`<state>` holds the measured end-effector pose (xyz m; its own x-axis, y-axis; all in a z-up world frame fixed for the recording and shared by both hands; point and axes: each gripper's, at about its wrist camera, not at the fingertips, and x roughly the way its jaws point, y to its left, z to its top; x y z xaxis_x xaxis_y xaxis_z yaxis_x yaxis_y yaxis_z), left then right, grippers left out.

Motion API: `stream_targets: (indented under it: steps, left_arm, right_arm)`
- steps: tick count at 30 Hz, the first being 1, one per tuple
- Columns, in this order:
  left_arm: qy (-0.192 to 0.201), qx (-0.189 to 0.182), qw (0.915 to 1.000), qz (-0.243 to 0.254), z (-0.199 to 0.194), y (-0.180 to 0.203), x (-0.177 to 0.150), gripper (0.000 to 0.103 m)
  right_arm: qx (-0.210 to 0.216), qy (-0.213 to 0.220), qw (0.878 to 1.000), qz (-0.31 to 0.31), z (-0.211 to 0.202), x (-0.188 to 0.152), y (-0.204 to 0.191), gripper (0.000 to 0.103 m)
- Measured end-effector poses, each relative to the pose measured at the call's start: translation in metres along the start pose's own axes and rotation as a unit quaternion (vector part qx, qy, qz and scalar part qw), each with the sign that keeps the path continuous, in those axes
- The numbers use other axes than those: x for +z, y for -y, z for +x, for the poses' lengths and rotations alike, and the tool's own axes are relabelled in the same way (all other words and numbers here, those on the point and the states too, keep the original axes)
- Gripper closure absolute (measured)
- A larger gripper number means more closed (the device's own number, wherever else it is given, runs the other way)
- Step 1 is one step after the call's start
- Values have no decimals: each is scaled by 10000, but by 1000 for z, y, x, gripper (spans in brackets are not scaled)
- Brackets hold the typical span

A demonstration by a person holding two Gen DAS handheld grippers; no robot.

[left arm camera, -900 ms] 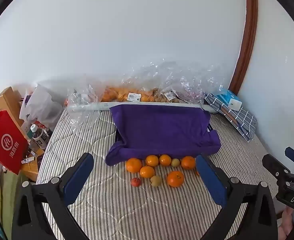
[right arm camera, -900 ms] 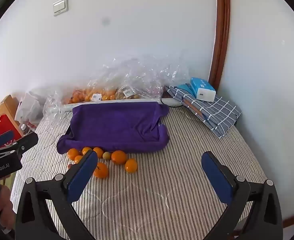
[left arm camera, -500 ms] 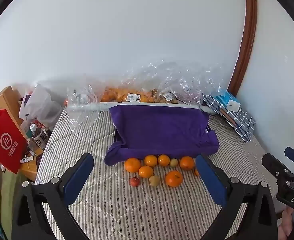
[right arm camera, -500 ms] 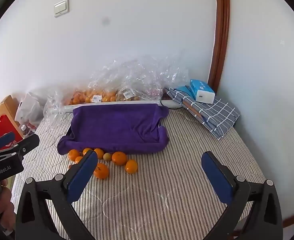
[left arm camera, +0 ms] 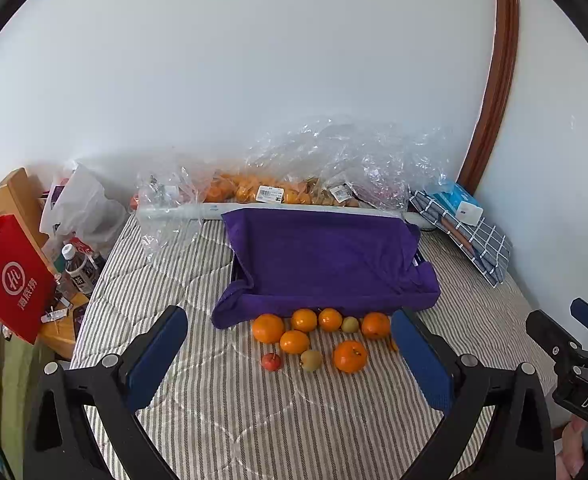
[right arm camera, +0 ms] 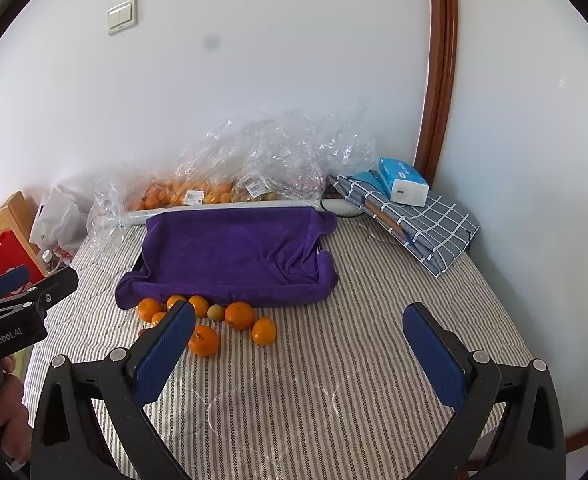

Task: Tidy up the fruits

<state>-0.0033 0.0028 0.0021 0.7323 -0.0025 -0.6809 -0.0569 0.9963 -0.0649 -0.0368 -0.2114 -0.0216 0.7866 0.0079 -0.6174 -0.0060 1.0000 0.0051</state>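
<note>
Several oranges (left arm camera: 268, 328) lie loose on the striped mattress in front of a tray lined with a purple towel (left arm camera: 326, 256). Among them are two small green fruits (left arm camera: 311, 360) and a small red fruit (left arm camera: 271, 361). The oranges (right arm camera: 239, 315) and the towel-lined tray (right arm camera: 229, 252) also show in the right wrist view. My left gripper (left arm camera: 289, 354) is open and empty, held above the mattress short of the fruits. My right gripper (right arm camera: 300, 350) is open and empty, to the right of the fruits.
Clear plastic bags with more oranges (left arm camera: 249, 190) lie along the wall behind the tray. A folded checked cloth with a blue tissue pack (right arm camera: 404, 182) sits at the back right. A red paper bag (left arm camera: 13, 280) and bottles stand off the left edge of the mattress.
Both grippers have drifted slightly; the fruits and tray sit marginally lower in the views. Nothing was grasped or moved.
</note>
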Motion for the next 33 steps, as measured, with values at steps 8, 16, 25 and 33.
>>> stream_targets:
  steps: [8, 16, 25, 33]
  left_arm:
    - [-34, -6, 10000, -3, 0, -1, 2, 0]
    - [-12, 34, 10000, 33, 0, -2, 2, 0]
    - [20, 74, 10000, 51, 0, 0, 2, 0]
    - [36, 75, 9999, 61, 0, 1, 1, 0]
  right_arm:
    - [-1, -4, 10000, 10, 1, 0, 1, 0]
    - [18, 29, 10000, 44, -1, 0, 1, 0]
    - [36, 50, 9999, 81, -4, 1, 3, 0]
    - [53, 49, 9999, 75, -5, 0, 4, 0]
